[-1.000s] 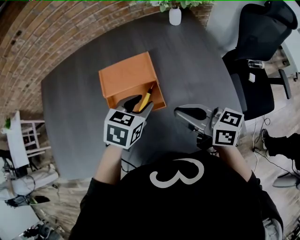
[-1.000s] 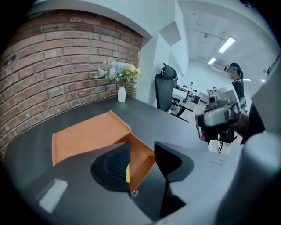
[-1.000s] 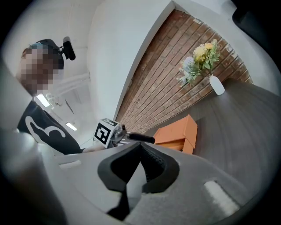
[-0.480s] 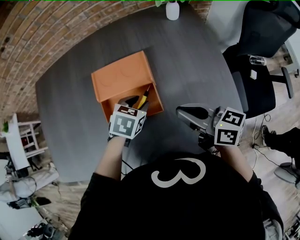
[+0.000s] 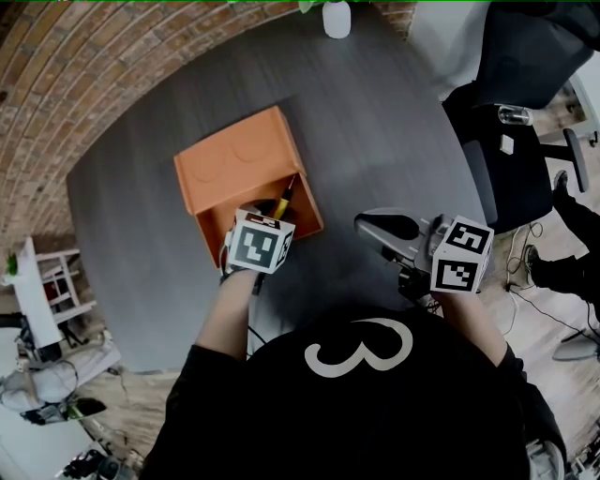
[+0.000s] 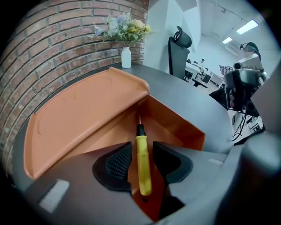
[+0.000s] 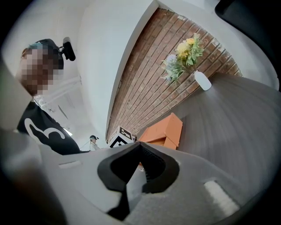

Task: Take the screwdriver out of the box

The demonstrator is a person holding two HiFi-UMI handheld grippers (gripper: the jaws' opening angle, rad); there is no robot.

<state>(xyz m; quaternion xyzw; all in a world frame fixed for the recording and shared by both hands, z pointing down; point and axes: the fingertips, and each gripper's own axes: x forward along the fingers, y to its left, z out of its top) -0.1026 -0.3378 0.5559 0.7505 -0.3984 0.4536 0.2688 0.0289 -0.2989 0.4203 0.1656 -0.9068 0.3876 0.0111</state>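
An orange box lies open on the dark table, its lid folded back. Inside it lies a yellow-handled screwdriver, tip pointing away from me. My left gripper points steeply down into the box. In the left gripper view the yellow handle lies between the two black pads. The jaws are closing, with a thin gap still showing on each side of the handle. My right gripper hovers level to the right of the box, jaws shut and empty.
A white vase with flowers stands at the table's far edge by the brick wall. A black office chair stands to the right of the table. My own body is close behind both grippers.
My left gripper has dropped down into the box and tilted steeper, so its jaws now straddle the screwdriver handle. The right gripper has barely shifted.
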